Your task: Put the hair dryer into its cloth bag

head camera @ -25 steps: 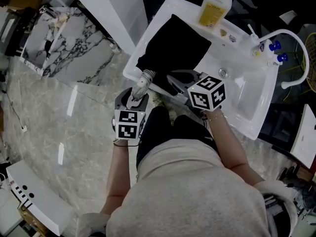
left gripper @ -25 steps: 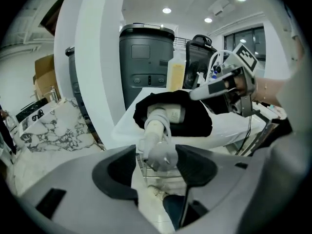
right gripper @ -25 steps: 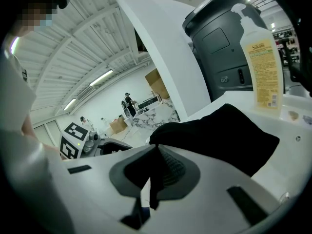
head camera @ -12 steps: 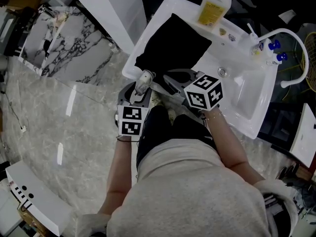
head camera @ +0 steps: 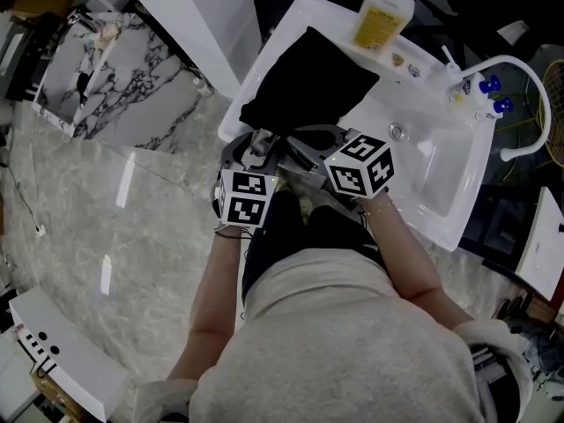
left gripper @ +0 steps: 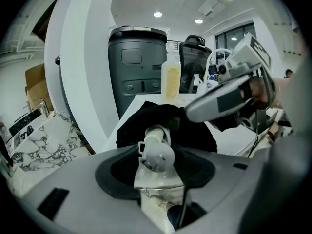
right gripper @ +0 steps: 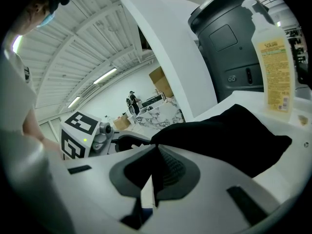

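Note:
The black cloth bag [head camera: 308,77] lies on the white sink counter [head camera: 291,18]. My right gripper [head camera: 293,137] is shut on the bag's near edge and holds it up; in the right gripper view the black bag [right gripper: 229,135] spreads out from the closed jaws of the right gripper [right gripper: 155,147]. My left gripper [head camera: 257,151] is shut on the white hair dryer [head camera: 258,139]. Its round end [left gripper: 157,152] points at the bag [left gripper: 161,123], just short of the bag's near edge. The right gripper [left gripper: 190,114] shows at the right of the left gripper view.
A yellow soap bottle [head camera: 383,11] stands at the back of the counter. The sink basin [head camera: 432,174] and a curved tap [head camera: 520,86] are to the right. A dark grey bin [left gripper: 136,67] stands behind. Marble floor [head camera: 115,210] lies to the left.
My left gripper has carried the hair dryer forward and to the right, up to the bag's near edge. The right gripper has kept almost still on the bag.

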Available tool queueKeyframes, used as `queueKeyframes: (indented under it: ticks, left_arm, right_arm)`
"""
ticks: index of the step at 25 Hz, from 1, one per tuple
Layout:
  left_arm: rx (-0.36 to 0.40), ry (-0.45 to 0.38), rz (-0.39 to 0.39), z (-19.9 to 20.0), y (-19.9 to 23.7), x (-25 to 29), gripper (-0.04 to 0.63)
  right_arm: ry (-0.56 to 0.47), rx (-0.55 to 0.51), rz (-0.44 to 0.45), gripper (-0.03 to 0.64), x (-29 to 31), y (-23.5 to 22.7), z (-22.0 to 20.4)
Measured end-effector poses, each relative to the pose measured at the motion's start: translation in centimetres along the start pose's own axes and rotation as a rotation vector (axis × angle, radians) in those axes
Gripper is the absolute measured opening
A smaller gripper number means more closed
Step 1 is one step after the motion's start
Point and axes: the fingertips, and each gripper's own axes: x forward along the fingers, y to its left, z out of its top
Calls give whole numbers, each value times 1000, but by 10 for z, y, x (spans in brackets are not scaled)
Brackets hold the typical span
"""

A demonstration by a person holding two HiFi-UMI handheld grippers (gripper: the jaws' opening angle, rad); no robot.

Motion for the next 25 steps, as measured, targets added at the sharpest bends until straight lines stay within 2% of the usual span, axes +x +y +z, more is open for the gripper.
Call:
queueKeyframes:
  ticks: [14, 25]
  left_arm:
    - [62, 98, 8, 17, 6, 35, 213]
    - [100, 108, 24, 25, 7, 54, 213]
  right_arm:
    - [-8, 30, -12, 11, -3, -10, 2]
    - [-17, 57, -22, 11, -4, -14, 0]
